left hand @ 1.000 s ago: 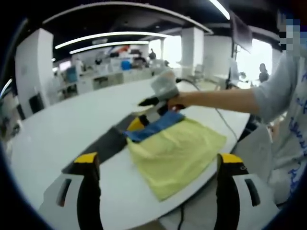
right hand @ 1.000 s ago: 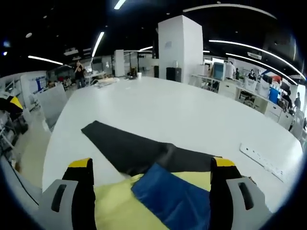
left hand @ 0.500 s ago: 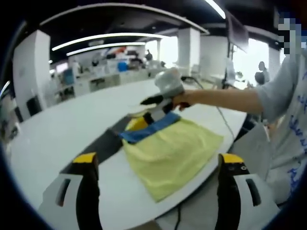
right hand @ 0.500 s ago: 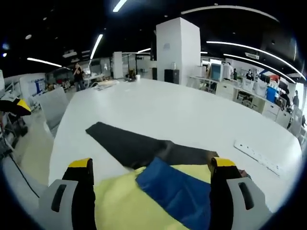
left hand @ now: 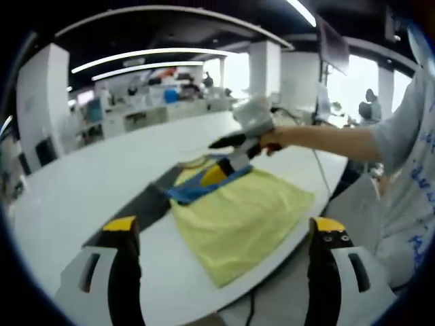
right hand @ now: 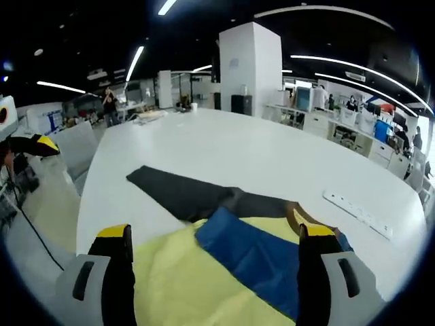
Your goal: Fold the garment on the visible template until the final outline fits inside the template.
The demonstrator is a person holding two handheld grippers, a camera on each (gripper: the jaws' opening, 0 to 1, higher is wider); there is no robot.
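One garment [left hand: 238,217], yellow and blue, mid-frame, overhanging black template [right hand: 197,197]. Left gripper [left hand: 221,238] released; right gripper [right hand: 214,251] released. Risk: sliding off table [right hand: 224,149] edge.

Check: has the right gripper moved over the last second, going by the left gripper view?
Yes. The right gripper has pulled back along the yellow garment toward its holder, away from the black template, drawing the blue edge with it.
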